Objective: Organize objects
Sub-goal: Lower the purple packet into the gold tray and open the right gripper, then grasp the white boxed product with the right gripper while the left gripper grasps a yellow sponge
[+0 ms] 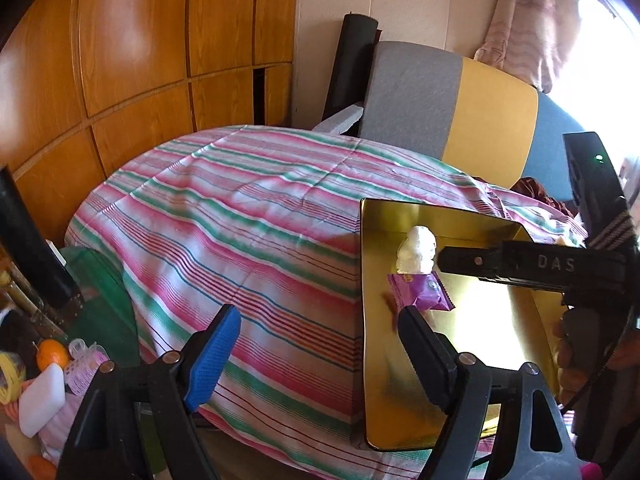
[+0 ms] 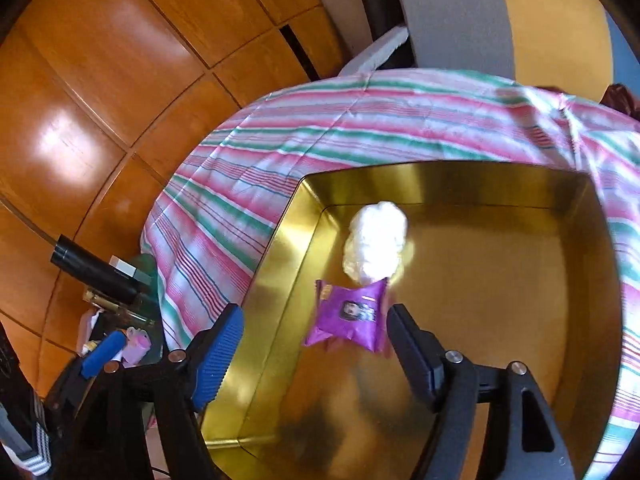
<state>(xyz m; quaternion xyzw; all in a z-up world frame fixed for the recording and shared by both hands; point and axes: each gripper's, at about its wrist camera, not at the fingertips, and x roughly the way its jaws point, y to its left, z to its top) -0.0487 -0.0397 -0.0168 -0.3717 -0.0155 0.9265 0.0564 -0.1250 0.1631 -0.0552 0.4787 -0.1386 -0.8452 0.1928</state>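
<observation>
At centre frame of the right wrist view, a purple packet (image 2: 350, 316) lies flat on the floor of the gold tin (image 2: 500, 280), long axis running left to right; a white wad (image 2: 376, 246) touches its upper edge. The right gripper (image 2: 312, 344) stands apart over the packet — pads clear of it. The left wrist view alone shows the left gripper (image 1: 316, 344), jaws apart and empty, straddling the tin's left wall above the striped cloth (image 1: 240, 220) — and clutter at lower left.

Black gripper (image 2: 312, 344) frame, blue ribbed pads, silver pivot screws, white "DAS" lettering, striped strap
</observation>
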